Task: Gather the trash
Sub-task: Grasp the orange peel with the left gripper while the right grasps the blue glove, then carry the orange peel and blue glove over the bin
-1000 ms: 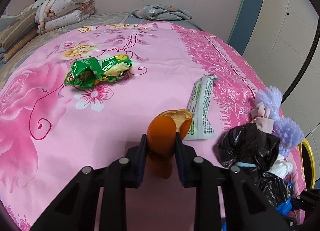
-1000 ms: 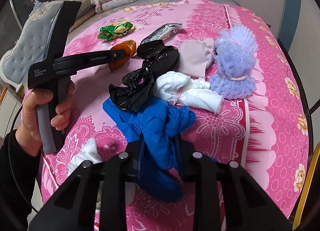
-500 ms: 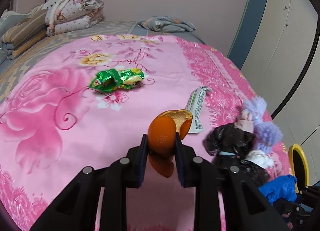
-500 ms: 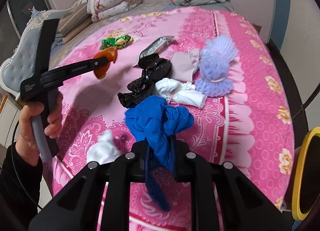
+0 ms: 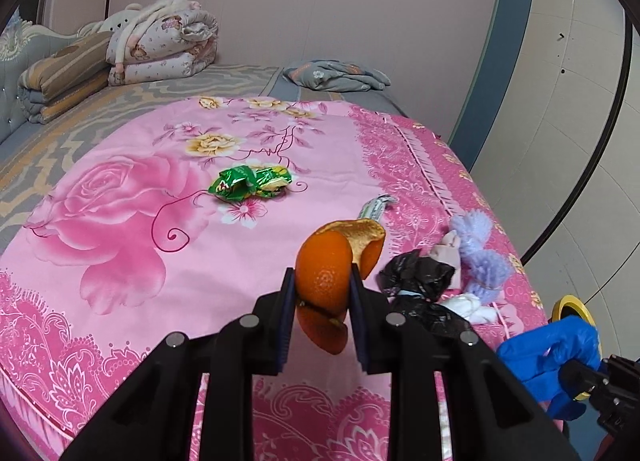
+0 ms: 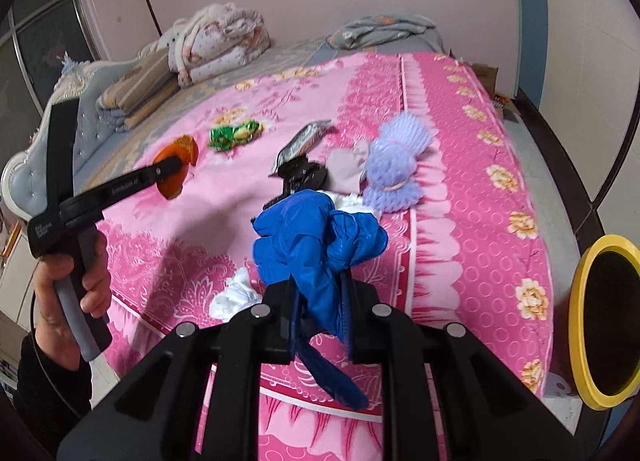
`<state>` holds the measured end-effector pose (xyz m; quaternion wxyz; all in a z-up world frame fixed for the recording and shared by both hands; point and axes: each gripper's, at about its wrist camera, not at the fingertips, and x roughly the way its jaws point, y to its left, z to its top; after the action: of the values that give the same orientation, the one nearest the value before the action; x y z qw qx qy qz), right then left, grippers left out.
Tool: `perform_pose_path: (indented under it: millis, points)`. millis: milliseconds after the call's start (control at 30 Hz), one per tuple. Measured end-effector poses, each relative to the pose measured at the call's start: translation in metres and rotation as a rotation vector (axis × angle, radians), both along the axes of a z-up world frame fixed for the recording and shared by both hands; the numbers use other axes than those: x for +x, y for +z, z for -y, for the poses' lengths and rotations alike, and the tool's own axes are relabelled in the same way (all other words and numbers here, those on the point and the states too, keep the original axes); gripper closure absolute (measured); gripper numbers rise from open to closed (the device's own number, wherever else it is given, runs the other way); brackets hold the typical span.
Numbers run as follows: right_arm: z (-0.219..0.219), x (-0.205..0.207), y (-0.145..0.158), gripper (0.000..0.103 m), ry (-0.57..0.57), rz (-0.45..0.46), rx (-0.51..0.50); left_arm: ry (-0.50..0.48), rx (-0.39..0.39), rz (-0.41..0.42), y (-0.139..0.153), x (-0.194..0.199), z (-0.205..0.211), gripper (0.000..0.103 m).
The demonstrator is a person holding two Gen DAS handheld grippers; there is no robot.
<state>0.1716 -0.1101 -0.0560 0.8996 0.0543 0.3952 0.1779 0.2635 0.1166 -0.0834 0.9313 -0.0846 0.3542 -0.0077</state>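
Observation:
My left gripper is shut on an orange peel and holds it above the pink bedspread; it also shows in the right wrist view. My right gripper is shut on a crumpled blue plastic bag, lifted off the bed; the bag shows in the left wrist view. On the bed lie a green wrapper, a silver wrapper, a black bag, white tissue and a purple foam net.
A yellow-rimmed bin stands on the floor to the right of the bed. Folded quilts and a grey pillow lie at the far end. A beige cloth lies beside the foam net.
Both grippers have risen and pulled back from the bed with their loads. The blue bag has left the pile. The yellow bin has come into the right wrist view.

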Motion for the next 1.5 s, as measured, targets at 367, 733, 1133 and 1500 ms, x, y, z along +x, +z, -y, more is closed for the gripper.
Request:
perform_pose_path:
  millis: [367,733,1133,1500]
  points:
    - [0.031,0.014,0.018,0.088,-0.054,0.022,0.097,-0.035,-0.004,-0.003,0.012,0.011,0.031,0.079]
    - [0.071,0.033,0.008,0.088,-0.100,0.009,0.162,-0.113,0.031,-0.011,0.015,0.025,0.083,0.079]
    - [0.155,0.016,0.056,0.088,-0.214,0.114,0.173,-0.282,0.023,0.065,0.062,0.026,0.189,0.079]
    - [0.265,-0.018,0.093,0.088,-0.431,0.191,0.159,-0.473,0.027,0.100,0.091,0.020,0.304,0.079]
